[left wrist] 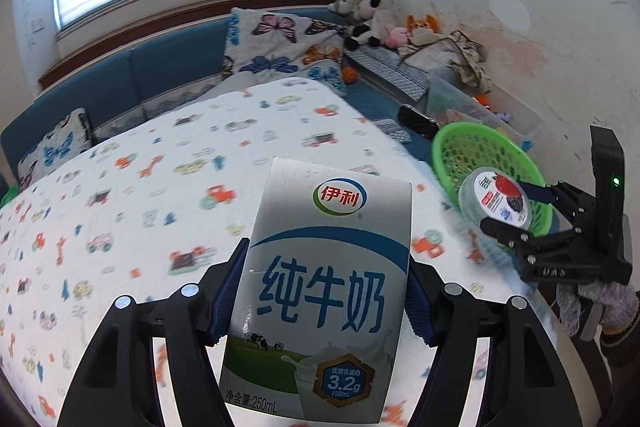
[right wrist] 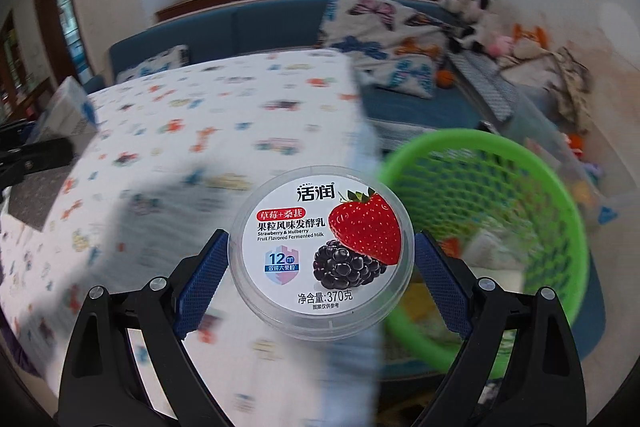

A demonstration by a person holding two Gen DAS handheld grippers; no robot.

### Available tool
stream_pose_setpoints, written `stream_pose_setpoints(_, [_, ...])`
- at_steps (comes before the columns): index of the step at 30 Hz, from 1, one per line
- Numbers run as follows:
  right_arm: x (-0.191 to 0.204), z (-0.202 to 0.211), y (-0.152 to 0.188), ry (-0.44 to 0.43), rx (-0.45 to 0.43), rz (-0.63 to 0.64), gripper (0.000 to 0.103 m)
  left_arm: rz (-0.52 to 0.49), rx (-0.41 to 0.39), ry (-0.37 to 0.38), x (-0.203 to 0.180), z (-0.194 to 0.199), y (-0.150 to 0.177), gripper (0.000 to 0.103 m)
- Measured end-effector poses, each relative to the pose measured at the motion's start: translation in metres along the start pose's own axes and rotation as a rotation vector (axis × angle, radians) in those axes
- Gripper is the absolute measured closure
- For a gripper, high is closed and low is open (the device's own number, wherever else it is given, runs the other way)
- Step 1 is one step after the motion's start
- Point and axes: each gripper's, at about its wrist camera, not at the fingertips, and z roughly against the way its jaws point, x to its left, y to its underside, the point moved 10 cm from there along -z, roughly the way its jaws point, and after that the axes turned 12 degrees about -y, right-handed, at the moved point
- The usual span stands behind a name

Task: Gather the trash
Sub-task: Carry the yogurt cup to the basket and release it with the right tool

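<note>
Blue-padded jaws of the left gripper are clamping a milk carton by its sides, holding it upright above the table (a cloth printed with cars is covering it). The right gripper is grasping a yogurt tub, lid facing up, over the table's right edge. A green basket is sitting just beyond that edge, some items lying inside.

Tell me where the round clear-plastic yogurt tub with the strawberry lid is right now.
The round clear-plastic yogurt tub sits clamped in the right hand-held gripper, centre of the right wrist view, over the cloth-covered table's right edge, just left of the green plastic mesh basket.
</note>
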Motion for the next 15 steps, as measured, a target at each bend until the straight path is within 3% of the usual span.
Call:
stream_pose_setpoints(7, [-0.075, 0.009, 0.014, 0.102, 0.022, -0.084, 0.012, -0.056, -0.005, 0.023, -0.037, -0.009, -0.018, 0.037])
stream_pose_setpoints(15, [-0.121, 0.011, 0.028, 0.136, 0.033, -0.156, 0.011, -0.111, 0.0, 0.049, -0.077, -0.021, -0.033, 0.037])
